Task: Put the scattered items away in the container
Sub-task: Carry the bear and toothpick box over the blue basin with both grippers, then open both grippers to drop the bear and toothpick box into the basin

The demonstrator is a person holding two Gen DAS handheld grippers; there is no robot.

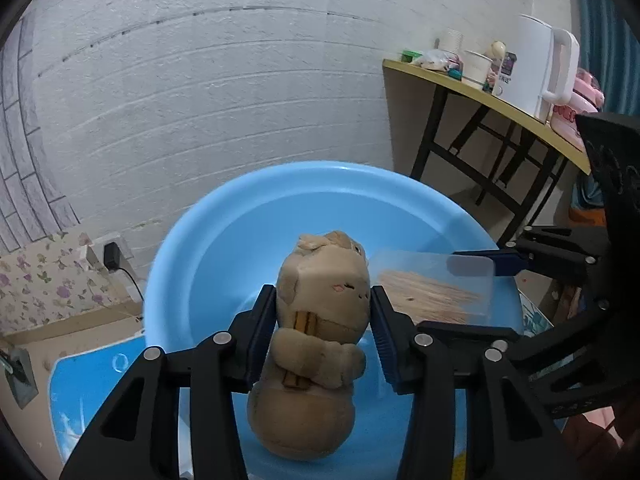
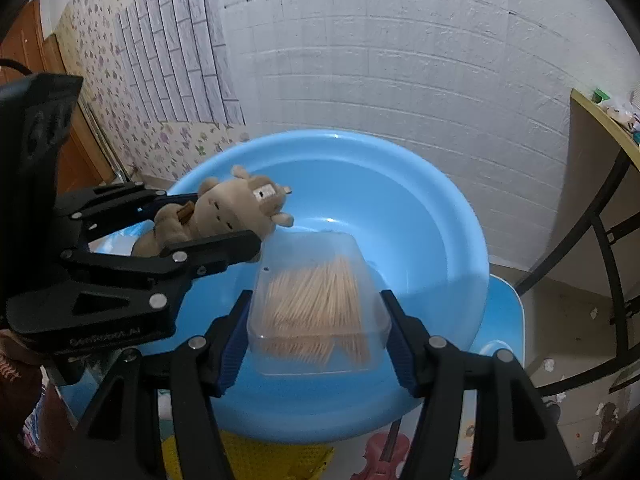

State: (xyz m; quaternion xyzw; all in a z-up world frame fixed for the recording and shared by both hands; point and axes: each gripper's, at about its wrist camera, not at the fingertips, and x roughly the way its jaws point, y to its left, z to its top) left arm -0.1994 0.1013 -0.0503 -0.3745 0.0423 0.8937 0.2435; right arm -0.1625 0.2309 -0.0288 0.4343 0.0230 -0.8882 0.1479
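Observation:
A light blue plastic basin (image 1: 224,240) (image 2: 432,216) sits on a small blue table. My left gripper (image 1: 322,324) is shut on a tan plush animal toy (image 1: 320,320), held above the basin's inside; the toy also shows in the right wrist view (image 2: 236,212). My right gripper (image 2: 316,320) is shut on a clear plastic box of toothpicks (image 2: 316,300), held over the basin's near side. The box also shows in the left wrist view (image 1: 436,284), just right of the toy.
The blue table (image 1: 88,392) (image 2: 502,316) carries the basin. A yellow-topped desk (image 1: 480,96) with a white kettle (image 1: 540,68), cups and clutter stands at the right. A white brick wall is behind. A power plug (image 1: 112,258) sits at the left wall.

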